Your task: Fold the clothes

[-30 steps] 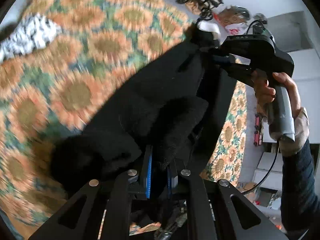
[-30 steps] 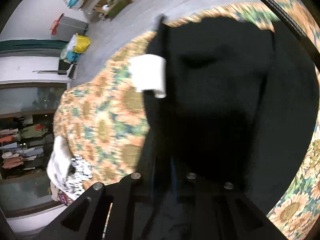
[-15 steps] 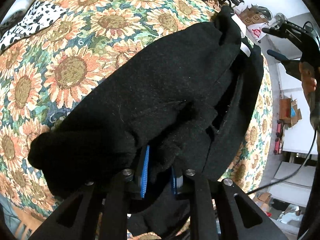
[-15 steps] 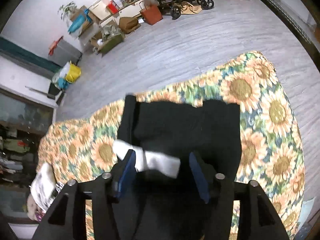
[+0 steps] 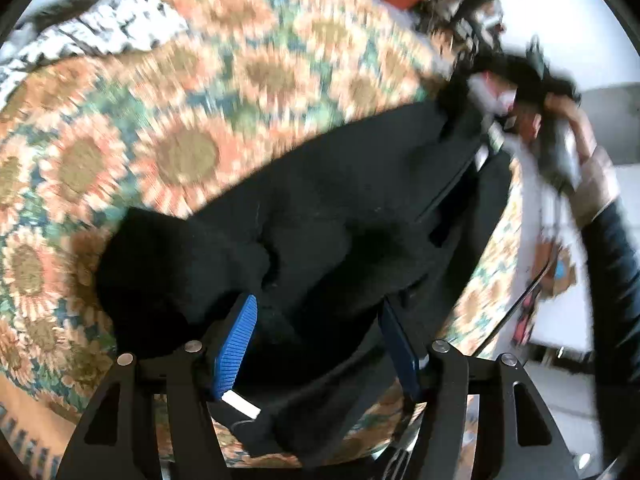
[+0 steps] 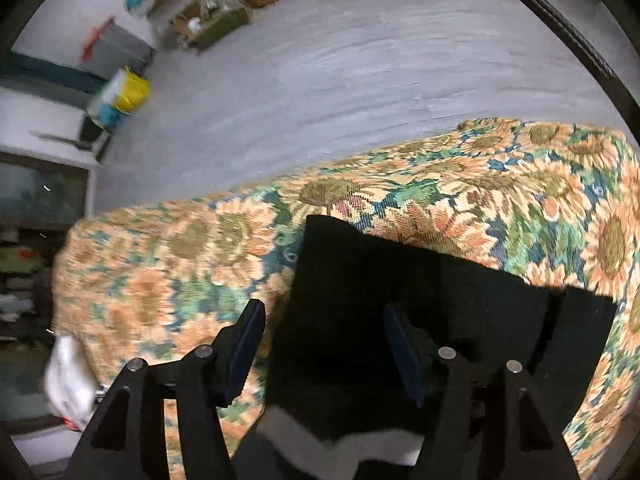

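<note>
A black garment point(image 5: 340, 208) lies folded on the sunflower-patterned cloth point(image 5: 184, 152). My left gripper point(image 5: 316, 320) points down at its near end. The jaws are opening, and black fabric lies loose between the blue pads point(image 5: 236, 344) without being pinched. In the right wrist view the same garment point(image 6: 420, 292) rests flat near the cloth's edge. A white tag point(image 6: 340, 444) shows at its near side. My right gripper point(image 6: 324, 328) hovers over the garment's left corner, jaws opening, nothing gripped. The right gripper's body point(image 5: 556, 152), held by a hand, appears blurred in the left wrist view.
A black-and-white patterned garment point(image 5: 112, 28) lies at the far left of the cloth. A white bundle point(image 6: 68, 376) sits by the cloth's left end. Grey floor point(image 6: 320, 64) lies beyond the edge, with boxes, a yellow bag point(image 6: 128, 92) and a wheeled frame along the wall.
Both grippers were shut on the black garment and have let it go. The garment now lies on the cloth. The right gripper has pulled back along the garment's edge.
</note>
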